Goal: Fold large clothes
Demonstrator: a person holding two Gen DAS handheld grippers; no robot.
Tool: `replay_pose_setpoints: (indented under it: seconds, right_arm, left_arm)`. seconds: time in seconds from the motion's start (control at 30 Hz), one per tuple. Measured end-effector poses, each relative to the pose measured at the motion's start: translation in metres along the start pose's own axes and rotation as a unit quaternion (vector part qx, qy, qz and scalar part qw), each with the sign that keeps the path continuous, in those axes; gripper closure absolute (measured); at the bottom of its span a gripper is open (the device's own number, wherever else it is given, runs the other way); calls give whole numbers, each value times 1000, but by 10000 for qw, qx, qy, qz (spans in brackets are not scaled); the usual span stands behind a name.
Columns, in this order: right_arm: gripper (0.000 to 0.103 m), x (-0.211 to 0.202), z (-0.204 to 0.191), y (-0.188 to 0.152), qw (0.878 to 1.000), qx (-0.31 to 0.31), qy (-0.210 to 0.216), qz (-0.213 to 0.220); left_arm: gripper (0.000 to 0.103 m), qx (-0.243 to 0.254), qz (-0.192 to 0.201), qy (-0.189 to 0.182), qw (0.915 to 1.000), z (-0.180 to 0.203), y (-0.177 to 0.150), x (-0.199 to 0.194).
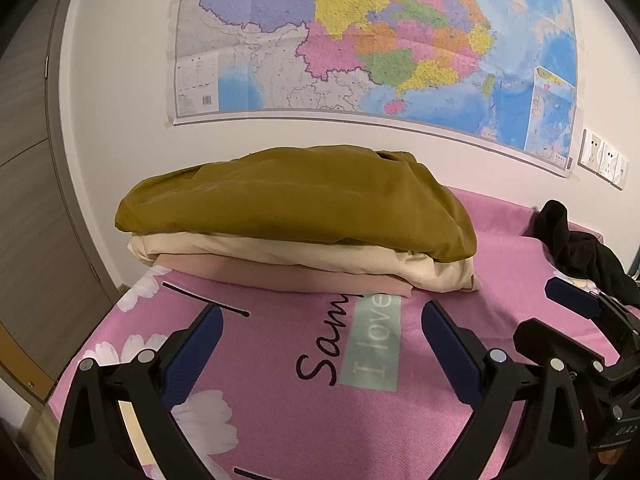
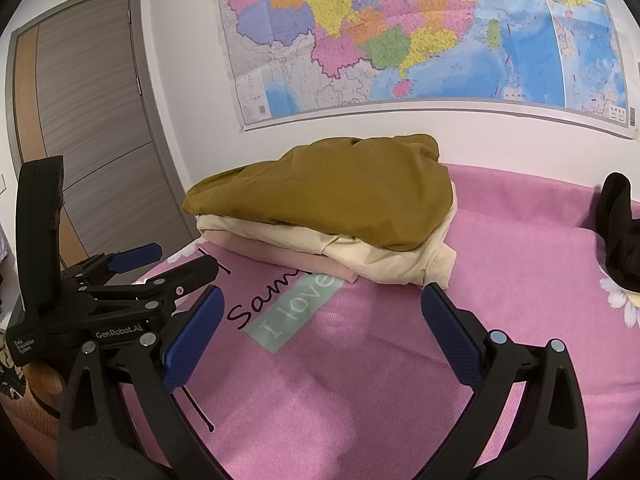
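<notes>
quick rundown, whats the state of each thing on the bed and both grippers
mustard garment: folded, top of the stack
cream garment: folded, middle of the stack
pink garment: folded, bottom of the stack
black garment: crumpled, unfolded, apart from the stack
left hand-held gripper: open, empty
right hand-held gripper: open, empty
door: shut

You're looking at a mustard-olive garment over a cream one and a pale pink one. Under that stack, the bedspread is pink with white daisies, black script and a mint label. Right of it lies black clothing. Behind, the wall map is multicoloured.
</notes>
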State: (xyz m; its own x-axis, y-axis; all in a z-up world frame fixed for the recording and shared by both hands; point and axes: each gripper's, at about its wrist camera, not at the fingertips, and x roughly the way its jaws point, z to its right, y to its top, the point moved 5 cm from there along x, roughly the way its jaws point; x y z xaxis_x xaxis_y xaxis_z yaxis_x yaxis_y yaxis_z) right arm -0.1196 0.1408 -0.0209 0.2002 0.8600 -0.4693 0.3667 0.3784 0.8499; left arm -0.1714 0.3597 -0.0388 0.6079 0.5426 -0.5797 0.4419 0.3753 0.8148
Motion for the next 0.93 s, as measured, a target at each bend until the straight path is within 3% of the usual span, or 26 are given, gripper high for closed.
replay_pose_setpoints:
  seconds: [0.37,0.6,0.77,0.93]
  right_arm:
    - [6,-8,12,-4,9999,130,-50,53]
    - [6,-28,35,-11,9991,277,-278,137]
    - [6,-57,71,-23,9953,493,-803,225]
    - [6,-101,120,-37,9830,938,-1525,399]
  left_arm:
    - [7,24,-104,-95,9999,13,-1,3]
    - [7,233,-187,-447,9986,47,-6,6]
    - [7,345,-368,-1043,9933,87,-8,10]
    - [7,573,-715,-1797,9795,144,-15,19]
